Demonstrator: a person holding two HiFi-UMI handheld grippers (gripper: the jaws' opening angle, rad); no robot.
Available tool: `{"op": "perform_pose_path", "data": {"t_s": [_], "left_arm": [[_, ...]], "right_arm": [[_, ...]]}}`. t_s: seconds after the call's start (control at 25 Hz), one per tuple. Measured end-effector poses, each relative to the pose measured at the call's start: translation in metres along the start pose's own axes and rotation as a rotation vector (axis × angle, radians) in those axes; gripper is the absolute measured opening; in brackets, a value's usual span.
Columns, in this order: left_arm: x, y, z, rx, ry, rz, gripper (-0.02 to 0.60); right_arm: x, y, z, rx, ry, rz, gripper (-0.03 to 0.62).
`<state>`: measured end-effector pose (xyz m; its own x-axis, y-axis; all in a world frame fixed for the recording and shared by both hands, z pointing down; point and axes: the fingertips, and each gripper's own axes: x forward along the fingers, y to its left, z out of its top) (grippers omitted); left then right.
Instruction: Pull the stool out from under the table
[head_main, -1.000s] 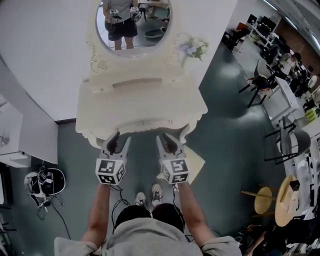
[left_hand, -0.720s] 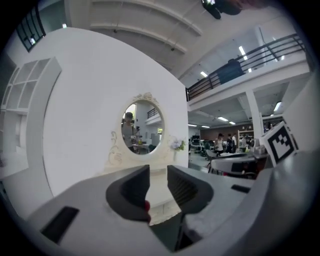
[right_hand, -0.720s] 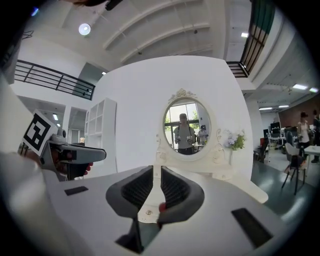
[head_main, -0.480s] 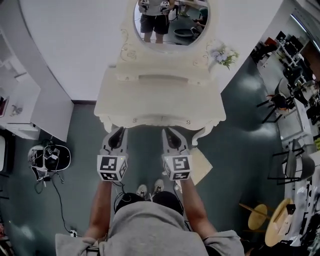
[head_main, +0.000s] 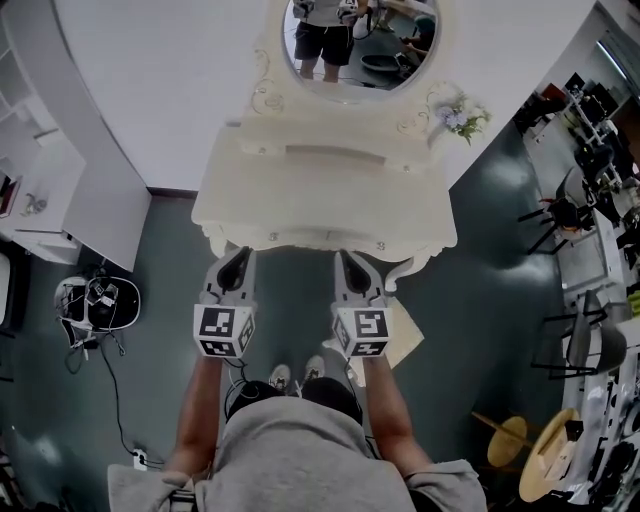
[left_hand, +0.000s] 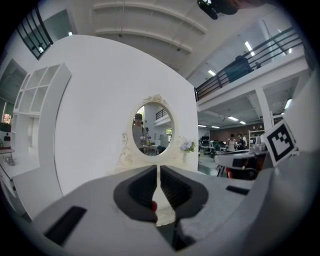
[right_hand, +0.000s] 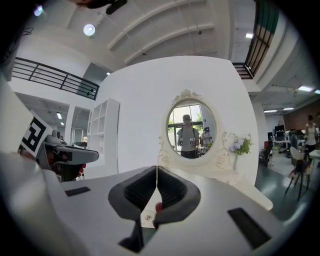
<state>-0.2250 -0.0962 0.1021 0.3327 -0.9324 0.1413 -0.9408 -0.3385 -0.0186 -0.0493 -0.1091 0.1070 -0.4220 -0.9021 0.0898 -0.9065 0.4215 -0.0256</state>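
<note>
A cream dressing table (head_main: 320, 215) with an oval mirror (head_main: 360, 40) stands against the white wall. No stool shows clearly; the space under the tabletop is hidden. A pale cream flat shape (head_main: 405, 335) pokes out beside my right gripper, and I cannot tell whether it is the stool. My left gripper (head_main: 235, 256) reaches to the table's front edge, its jaws closing to a thin slit with nothing between them (left_hand: 158, 172). My right gripper (head_main: 350, 258) sits level with it at the same edge, shut and empty (right_hand: 157, 172).
A vase of flowers (head_main: 462, 118) stands on the table's right end. A white cabinet (head_main: 100, 215) is at the left, with a headset and cables (head_main: 95, 305) on the floor beside it. Round wooden stools (head_main: 555, 455) and black chairs (head_main: 590, 345) fill the right side.
Both grippers' jaws have gone from spread apart to together. The view has shifted, so the table now sits more to the right, and the grippers reach slightly further under its edge.
</note>
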Motion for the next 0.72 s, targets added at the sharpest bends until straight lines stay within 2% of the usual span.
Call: {"op": "perform_pose_path", "data": {"t_s": [0.72], "left_arm": [[0.01,-0.014,-0.002,0.005,0.006,-0.015,0.023]], "right_arm": [[-0.01,-0.017,-0.006,0.01,0.008,-0.025,0.017]]}}
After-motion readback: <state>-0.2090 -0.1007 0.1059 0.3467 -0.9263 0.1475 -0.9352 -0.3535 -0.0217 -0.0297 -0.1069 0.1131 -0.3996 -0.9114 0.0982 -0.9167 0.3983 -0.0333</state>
